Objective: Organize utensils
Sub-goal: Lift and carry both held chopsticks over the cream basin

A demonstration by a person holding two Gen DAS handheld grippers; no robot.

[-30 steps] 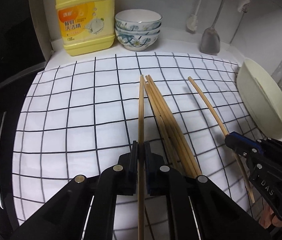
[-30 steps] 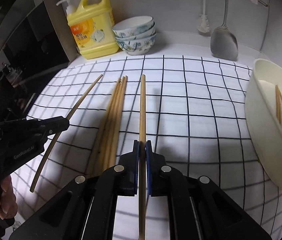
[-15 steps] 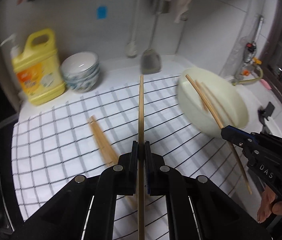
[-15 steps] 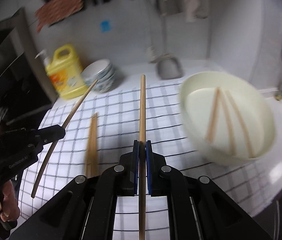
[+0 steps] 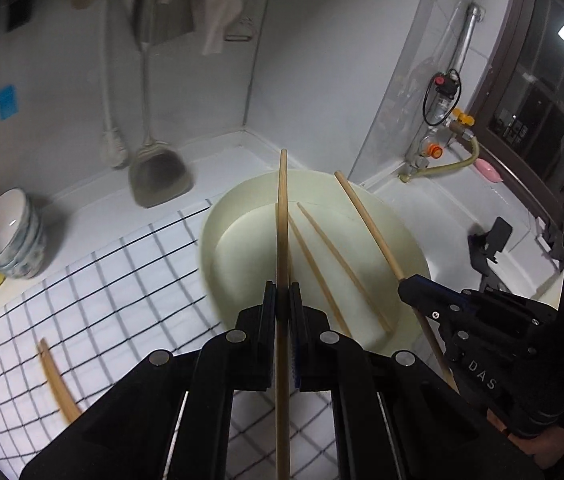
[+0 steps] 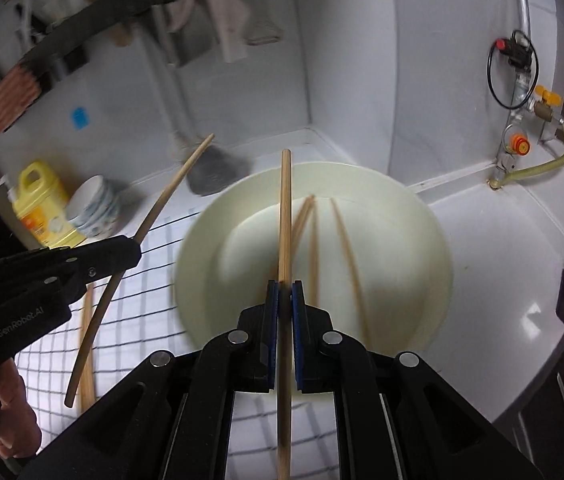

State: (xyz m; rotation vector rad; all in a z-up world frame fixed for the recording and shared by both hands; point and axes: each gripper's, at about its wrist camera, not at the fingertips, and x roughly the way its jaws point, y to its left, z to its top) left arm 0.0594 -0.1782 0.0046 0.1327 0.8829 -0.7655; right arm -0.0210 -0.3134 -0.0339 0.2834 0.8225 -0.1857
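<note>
A long tan wooden chopstick (image 5: 282, 216) runs straight fwd from the left gripper (image 5: 282, 300), far end over the rim of a round cream plastic basin (image 5: 217, 216), its fingers (image 5: 269, 308) pinching it mid-shaft. The right gripper (image 6: 284, 300) pinches a second wooden chopstick (image 6: 285, 208) the same way, tip aimed at the basin's far rim. Both grippers tilt downward, side by side; in the left wrist view the right one sits at lower right w/ its stick slanting up-left across the basin. A person's hand (image 6: 5, 412) grips the left tool's handle. Two chopsticks (image 5: 322, 256) lie inside the basin, long axes running near to far. More chopsticks (image 5: 55, 380) rest on the white black-grid cloth (image 5: 101, 280) left of the basin. Behind: stacked patterned bowls (image 5: 11, 236), yellow detergent jug (image 6: 37, 208), hanging grey spatula (image 5: 159, 172); all blurred.
</note>
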